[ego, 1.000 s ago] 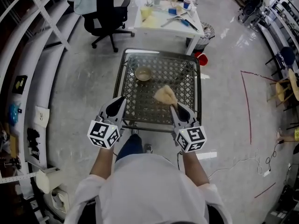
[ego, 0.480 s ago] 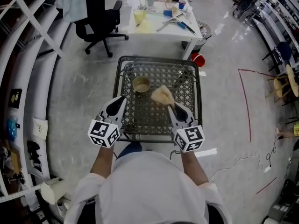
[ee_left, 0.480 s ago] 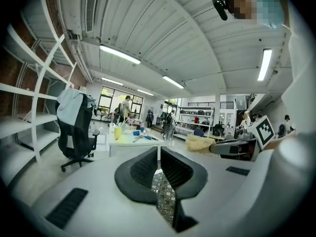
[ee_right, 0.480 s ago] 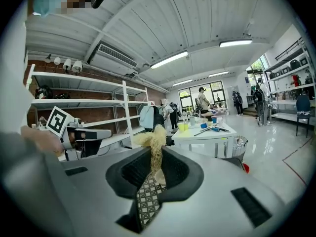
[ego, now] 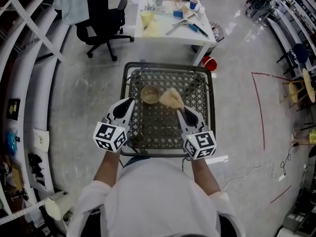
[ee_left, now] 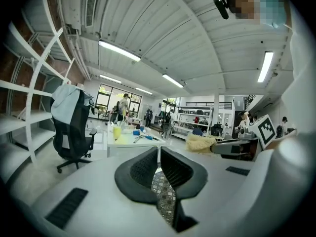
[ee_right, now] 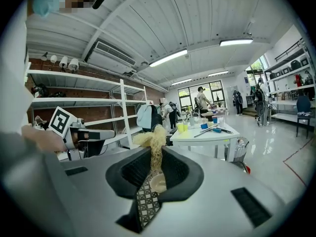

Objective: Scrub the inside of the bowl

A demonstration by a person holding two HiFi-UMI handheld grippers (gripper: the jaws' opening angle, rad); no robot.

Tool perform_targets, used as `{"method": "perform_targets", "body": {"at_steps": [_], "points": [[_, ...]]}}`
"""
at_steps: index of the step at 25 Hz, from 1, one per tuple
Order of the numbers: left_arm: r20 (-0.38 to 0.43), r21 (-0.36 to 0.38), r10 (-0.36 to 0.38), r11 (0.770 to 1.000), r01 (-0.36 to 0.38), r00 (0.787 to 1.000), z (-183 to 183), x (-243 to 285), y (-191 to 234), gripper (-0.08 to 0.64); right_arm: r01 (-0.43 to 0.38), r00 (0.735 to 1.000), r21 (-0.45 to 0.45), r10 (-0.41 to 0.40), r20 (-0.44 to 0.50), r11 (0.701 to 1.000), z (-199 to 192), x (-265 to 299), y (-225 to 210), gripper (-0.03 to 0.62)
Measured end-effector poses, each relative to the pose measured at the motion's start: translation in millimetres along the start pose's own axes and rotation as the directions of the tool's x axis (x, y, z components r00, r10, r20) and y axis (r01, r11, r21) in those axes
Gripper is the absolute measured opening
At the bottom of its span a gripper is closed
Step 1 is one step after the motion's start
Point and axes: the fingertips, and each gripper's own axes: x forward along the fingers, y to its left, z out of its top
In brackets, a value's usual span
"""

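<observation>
A tan bowl (ego: 149, 94) stands upright on the metal mesh table (ego: 202, 113), toward its far left. My right gripper (ego: 178, 109) is shut on a yellowish fibrous scrubber (ego: 171, 98), which hangs just right of the bowl's rim. In the right gripper view the scrubber (ee_right: 152, 140) sticks up between the jaws, and the bowl (ee_right: 158, 183) shows low through the gap. My left gripper (ego: 128, 102) hovers over the table's left edge, a little left of the bowl. Its jaws meet at the tips with nothing between them, as the left gripper (ee_left: 158, 158) view shows.
Beyond the mesh table stands a white table (ego: 168, 26) with cups and tools, and a black office chair (ego: 101, 14) to its left. White shelving (ego: 29, 58) runs along the left. A small red object (ego: 210, 62) lies on the floor by the white table's leg.
The person has stepped closer to the mesh table. The right gripper has carried the scrubber leftward and forward, until it is next to the bowl. The left gripper stays shut.
</observation>
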Motion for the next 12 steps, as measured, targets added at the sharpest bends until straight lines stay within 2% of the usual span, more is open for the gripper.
{"method": "perform_targets", "body": {"at_steps": [12], "points": [[-0.054,-0.005,-0.044,0.999,0.044,0.998,-9,46,23,0.044,0.043,0.999,0.024,-0.043,-0.023,0.999,-5,32,-23,0.069]]}}
